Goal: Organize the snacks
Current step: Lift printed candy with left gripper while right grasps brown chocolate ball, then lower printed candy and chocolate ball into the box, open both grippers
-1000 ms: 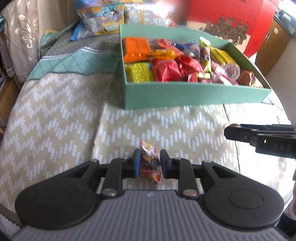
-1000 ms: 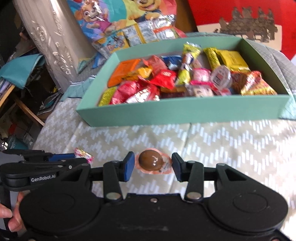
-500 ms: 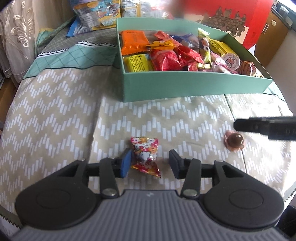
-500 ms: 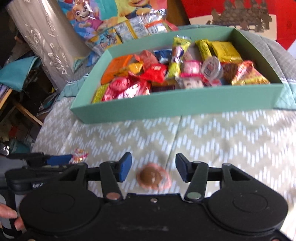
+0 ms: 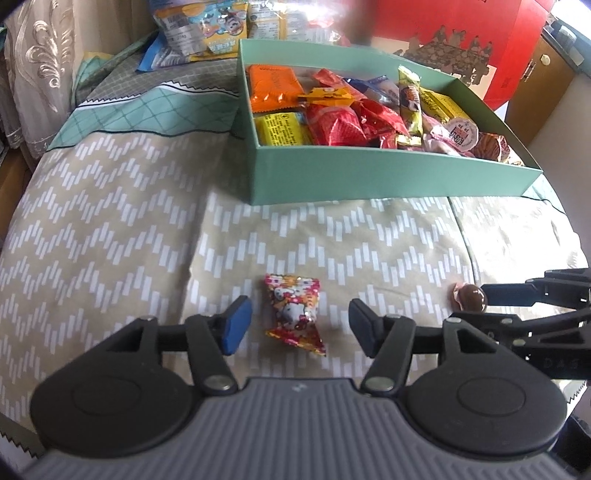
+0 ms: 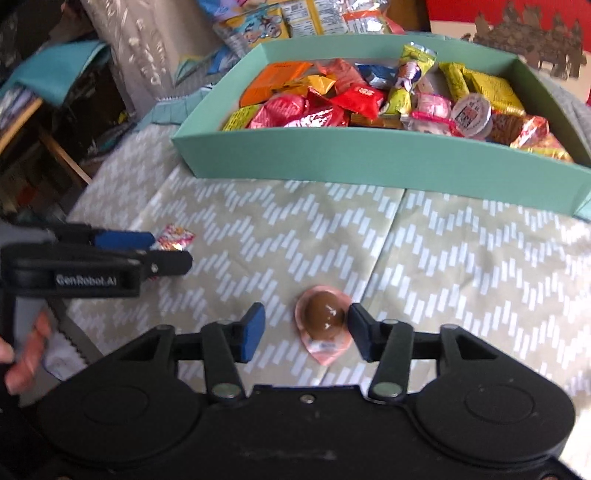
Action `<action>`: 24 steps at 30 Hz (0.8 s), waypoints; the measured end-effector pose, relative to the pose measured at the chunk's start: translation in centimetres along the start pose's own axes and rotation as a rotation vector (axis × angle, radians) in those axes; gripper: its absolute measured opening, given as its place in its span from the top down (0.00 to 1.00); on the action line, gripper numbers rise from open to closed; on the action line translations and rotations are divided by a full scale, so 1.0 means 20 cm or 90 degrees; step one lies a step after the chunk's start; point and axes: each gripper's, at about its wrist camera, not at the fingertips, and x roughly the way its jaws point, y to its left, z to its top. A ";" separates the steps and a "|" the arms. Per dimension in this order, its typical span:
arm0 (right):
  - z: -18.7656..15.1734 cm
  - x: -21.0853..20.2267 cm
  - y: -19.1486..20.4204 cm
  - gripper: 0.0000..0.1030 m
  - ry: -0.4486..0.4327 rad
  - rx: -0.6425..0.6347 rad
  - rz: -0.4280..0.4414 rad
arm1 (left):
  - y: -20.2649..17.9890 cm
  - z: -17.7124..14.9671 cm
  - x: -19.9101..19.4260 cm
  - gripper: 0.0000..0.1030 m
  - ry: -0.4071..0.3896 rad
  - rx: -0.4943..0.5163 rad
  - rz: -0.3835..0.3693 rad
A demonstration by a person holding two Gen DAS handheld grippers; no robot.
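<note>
A cartoon-print wrapped candy (image 5: 295, 310) lies on the chevron tablecloth (image 5: 110, 229) between the fingers of my left gripper (image 5: 297, 325), which is open and not touching it. A brown chocolate cup in a pink wrapper (image 6: 325, 317) lies on the cloth between the fingers of my right gripper (image 6: 306, 332), also open, close to the right finger. The green box (image 5: 369, 177) full of mixed snacks stands behind both. The chocolate (image 5: 468, 297) and the right gripper (image 5: 517, 306) show at the right of the left wrist view; the candy (image 6: 175, 238) and the left gripper (image 6: 147, 251) show at the left of the right wrist view.
Bags of snacks (image 5: 199, 29) lie behind the box at the back left. A red carton (image 5: 461, 40) stands behind the box at the right. The cloth's front edge lies just under both grippers, and a wooden cabinet (image 5: 539, 74) stands at the far right.
Both grippers were shut on their sweets a second ago. They have opened, and the candy and the chocolate now lie loose on the cloth between the fingers.
</note>
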 end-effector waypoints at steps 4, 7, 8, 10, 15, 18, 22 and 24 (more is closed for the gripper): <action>0.01 0.01 0.03 0.62 -0.001 -0.022 -0.031 | 0.01 -0.01 -0.01 0.44 -0.002 -0.009 -0.007; 0.01 0.03 0.06 0.64 -0.010 -0.064 -0.059 | 0.00 -0.01 0.00 0.48 -0.003 0.006 0.001; 0.01 0.04 0.07 0.68 -0.011 -0.075 -0.069 | -0.01 -0.01 0.00 0.67 -0.008 0.020 0.015; 0.02 0.02 0.07 0.72 -0.015 -0.064 -0.060 | -0.01 -0.01 -0.01 0.77 -0.010 0.025 0.028; 0.06 -0.05 -0.01 0.73 -0.033 0.000 -0.029 | 0.05 0.00 -0.04 0.79 -0.004 -0.019 0.016; 0.10 -0.14 -0.07 0.73 -0.057 0.034 -0.007 | 0.06 0.03 -0.09 0.79 -0.012 -0.029 0.005; 0.17 -0.23 -0.12 0.73 -0.095 0.058 0.016 | 0.03 0.11 -0.17 0.79 -0.039 -0.025 -0.008; 0.21 -0.28 -0.15 0.73 -0.117 0.067 0.023 | 0.02 0.16 -0.21 0.79 -0.053 -0.021 -0.015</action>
